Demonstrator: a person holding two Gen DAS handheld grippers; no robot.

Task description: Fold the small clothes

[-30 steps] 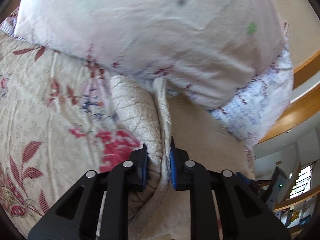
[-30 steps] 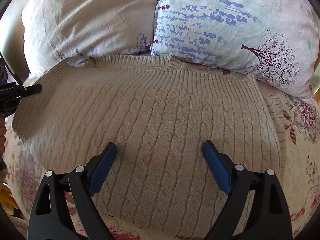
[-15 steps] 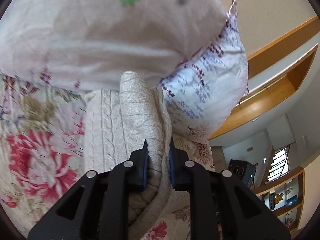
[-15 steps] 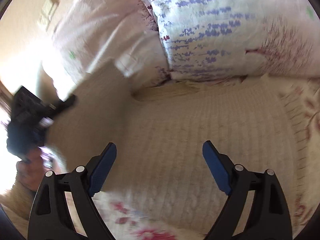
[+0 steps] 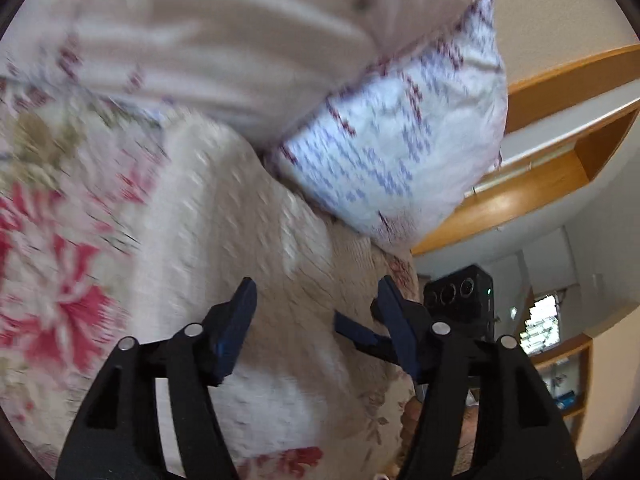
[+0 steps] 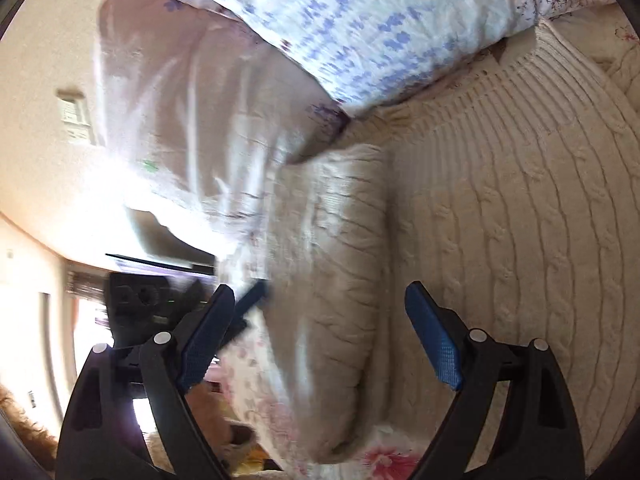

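A cream cable-knit sweater (image 6: 500,216) lies on the floral bedspread, its ribbed hem against the pillows. Its left part (image 6: 340,260) is folded over onto the body as a thick flap. It also shows, blurred, in the left wrist view (image 5: 224,232). My left gripper (image 5: 316,320) is open and empty just above the sweater. My right gripper (image 6: 316,332) is open and empty above the folded flap. Each gripper shows in the other's view: the right one (image 5: 452,312), the left one (image 6: 168,300).
Two pillows lie behind the sweater, a pale pink one (image 6: 192,112) and a white one with blue print (image 6: 380,24). The floral bedspread (image 5: 48,264) lies to the left. A wooden headboard shelf (image 5: 560,128) and a wall are beyond.
My left gripper carried the sweater's side over onto the body, then opened and let it go. My right gripper stayed open and swung left toward the fold.
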